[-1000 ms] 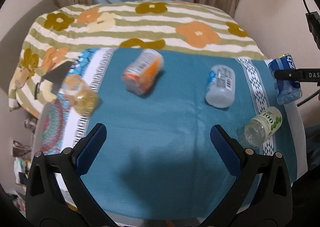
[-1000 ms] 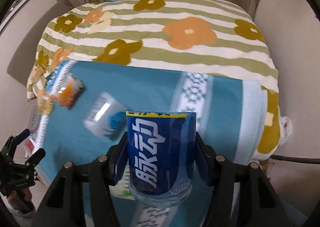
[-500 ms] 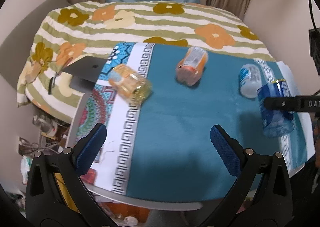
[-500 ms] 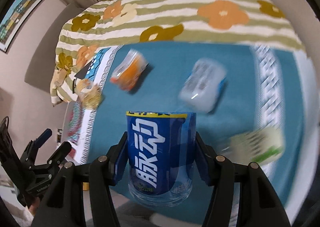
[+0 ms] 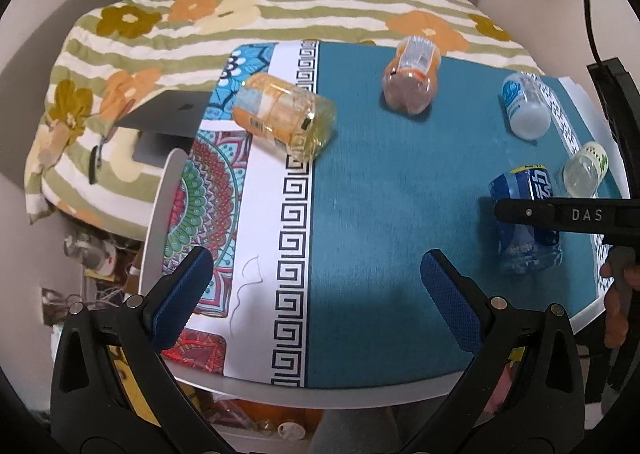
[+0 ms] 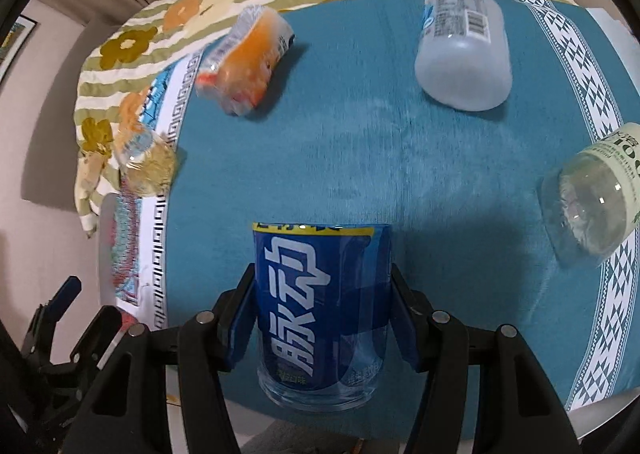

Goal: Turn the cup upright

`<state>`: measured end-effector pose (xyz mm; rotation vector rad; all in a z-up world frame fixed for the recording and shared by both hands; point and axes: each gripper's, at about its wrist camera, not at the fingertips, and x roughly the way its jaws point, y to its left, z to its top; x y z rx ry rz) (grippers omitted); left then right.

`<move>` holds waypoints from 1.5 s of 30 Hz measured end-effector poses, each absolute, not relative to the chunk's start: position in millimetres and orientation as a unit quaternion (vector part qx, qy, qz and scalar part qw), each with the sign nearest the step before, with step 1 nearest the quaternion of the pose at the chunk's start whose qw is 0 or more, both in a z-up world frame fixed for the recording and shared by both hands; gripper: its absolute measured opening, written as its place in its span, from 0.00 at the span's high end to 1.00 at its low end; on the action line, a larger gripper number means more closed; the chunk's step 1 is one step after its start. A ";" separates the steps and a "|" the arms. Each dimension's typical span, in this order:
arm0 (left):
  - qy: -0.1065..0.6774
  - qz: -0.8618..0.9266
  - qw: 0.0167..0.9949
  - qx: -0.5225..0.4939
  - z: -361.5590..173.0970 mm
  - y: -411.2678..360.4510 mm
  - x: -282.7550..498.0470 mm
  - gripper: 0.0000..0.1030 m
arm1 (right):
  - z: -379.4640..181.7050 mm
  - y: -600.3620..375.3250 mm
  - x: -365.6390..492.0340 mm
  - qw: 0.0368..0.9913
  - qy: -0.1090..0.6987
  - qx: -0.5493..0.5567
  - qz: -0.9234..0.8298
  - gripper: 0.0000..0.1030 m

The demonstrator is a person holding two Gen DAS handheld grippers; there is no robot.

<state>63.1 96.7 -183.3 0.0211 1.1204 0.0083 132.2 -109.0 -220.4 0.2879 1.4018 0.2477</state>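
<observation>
My right gripper [image 6: 322,314] is shut on a blue-labelled clear cup [image 6: 322,310], its open end pointing away from me, held over the near part of the teal cloth [image 6: 360,158]. In the left wrist view the same cup [image 5: 524,222] stands near upright at the right, with the right gripper's black finger [image 5: 560,214] across it. My left gripper [image 5: 320,294] is open and empty above the table's near edge. A yellow cup [image 5: 284,116], an orange cup [image 5: 412,78], a frosted white cup [image 5: 524,106] and a clear green-labelled cup [image 5: 584,170] lie on their sides.
The round table [image 5: 160,190] carries a patterned cloth, with a floral striped bedspread [image 5: 240,14] behind it. A grey laptop [image 5: 168,122] lies on the bed at the left. Clutter sits on the floor under the table's left edge.
The right gripper has swung the blue cup down over the near right of the table. The left gripper's view has shifted left and back, so the cups now sit farther right.
</observation>
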 end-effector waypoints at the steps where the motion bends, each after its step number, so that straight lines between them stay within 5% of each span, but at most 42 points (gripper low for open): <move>1: 0.533 0.002 0.846 0.009 -184.9 96.5 63.5 0.00 | -223.0 -109.4 132.4 0.746 0.643 0.133 0.112 0.46; 13: 0.535 -0.009 0.845 0.005 -186.7 94.4 69.5 0.00 | -234.3 -111.5 132.6 0.737 0.652 0.149 0.099 0.44; 15: 0.535 -0.009 0.845 0.005 -184.7 93.1 69.7 0.00 | -234.3 -113.4 132.1 0.736 0.650 0.161 0.098 0.37; 17: 0.534 -0.009 0.845 0.007 -181.6 91.6 70.2 0.00 | -230.9 -116.8 131.3 0.738 0.646 0.171 0.097 0.15; 23: 0.533 -0.008 0.846 0.017 -166.7 81.3 70.6 0.00 | -205.8 -130.7 127.1 0.758 0.617 0.183 0.107 0.05; 34: 0.559 -0.051 0.827 0.025 -133.4 16.9 96.3 0.00 | -146.1 -195.8 89.5 0.803 0.578 0.107 0.097 0.04; 45: 0.673 -0.053 0.738 0.009 -188.2 -60.5 139.0 0.00 | -150.8 -247.3 54.7 0.841 0.535 0.026 0.074 0.04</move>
